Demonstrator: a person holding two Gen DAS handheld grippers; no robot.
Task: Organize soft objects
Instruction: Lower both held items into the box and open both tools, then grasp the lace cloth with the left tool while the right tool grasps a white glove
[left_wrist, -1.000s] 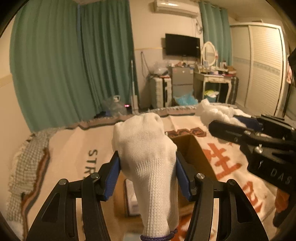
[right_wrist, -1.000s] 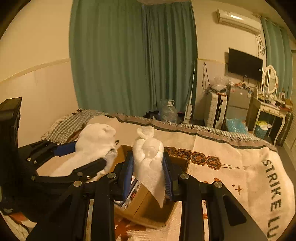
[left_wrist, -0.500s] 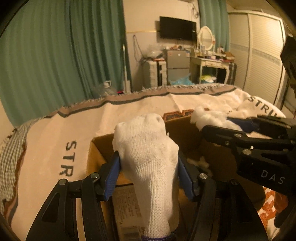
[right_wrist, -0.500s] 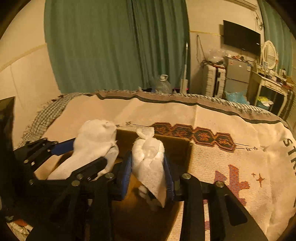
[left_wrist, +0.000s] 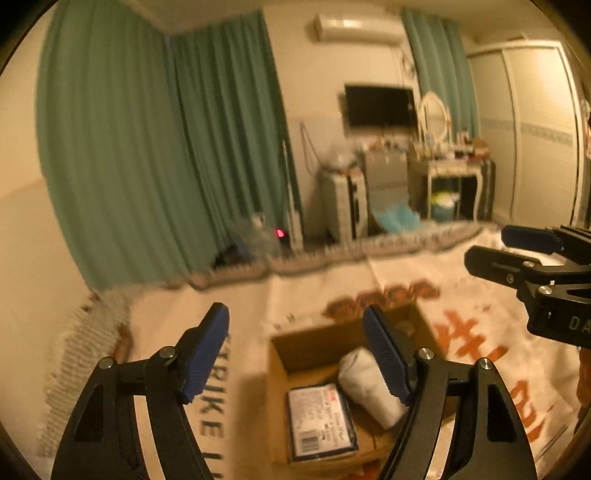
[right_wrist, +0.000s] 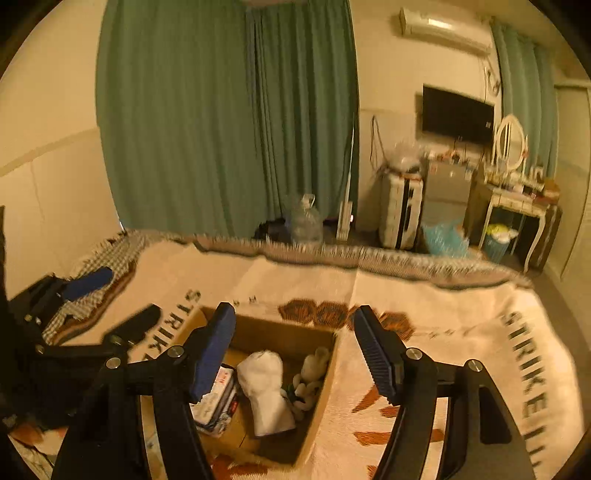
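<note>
bed (right_wrist: 461, 332) | patterned blanket (right_wrist: 314, 284) over it | cardboard box (right_wrist: 280, 332) on blanket

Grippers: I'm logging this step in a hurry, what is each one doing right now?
Left gripper: open, holding nothing, above the cardboard box.
Right gripper: open, holding nothing, above the same box.

white glove (right_wrist: 266, 391), knotted white cloth (right_wrist: 312, 376) lying inside cardboard box (right_wrist: 280, 332).
</note>
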